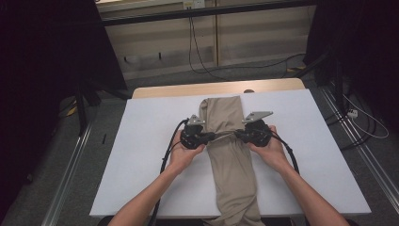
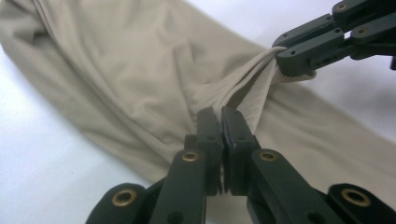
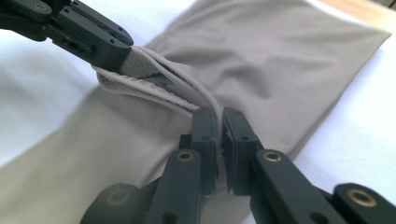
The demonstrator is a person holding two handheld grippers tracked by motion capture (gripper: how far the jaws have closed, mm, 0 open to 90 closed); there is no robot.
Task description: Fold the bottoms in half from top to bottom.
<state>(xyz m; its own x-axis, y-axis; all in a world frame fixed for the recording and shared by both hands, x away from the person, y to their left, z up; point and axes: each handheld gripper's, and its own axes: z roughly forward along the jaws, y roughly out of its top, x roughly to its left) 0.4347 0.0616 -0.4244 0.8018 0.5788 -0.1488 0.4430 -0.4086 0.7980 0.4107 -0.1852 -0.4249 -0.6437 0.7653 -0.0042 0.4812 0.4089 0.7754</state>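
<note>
Fold step, beige trousers: left gripper and right gripper both clamp one taut pinched ridge; lift evenly, keeping tension.

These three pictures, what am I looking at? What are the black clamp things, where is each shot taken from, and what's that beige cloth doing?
A person sits at a white table and holds a hand-held clamp with two black jaws in each hand. The wide picture comes from a camera above, looking down. The two close-ups come from small cameras riding on the clamps, looking along their jaws. On the table lies a long folded beige cloth, running away from the person. The left gripper and the right gripper are both shut on the cloth's near-middle, pinching a bunched fold stretched between them.
</note>
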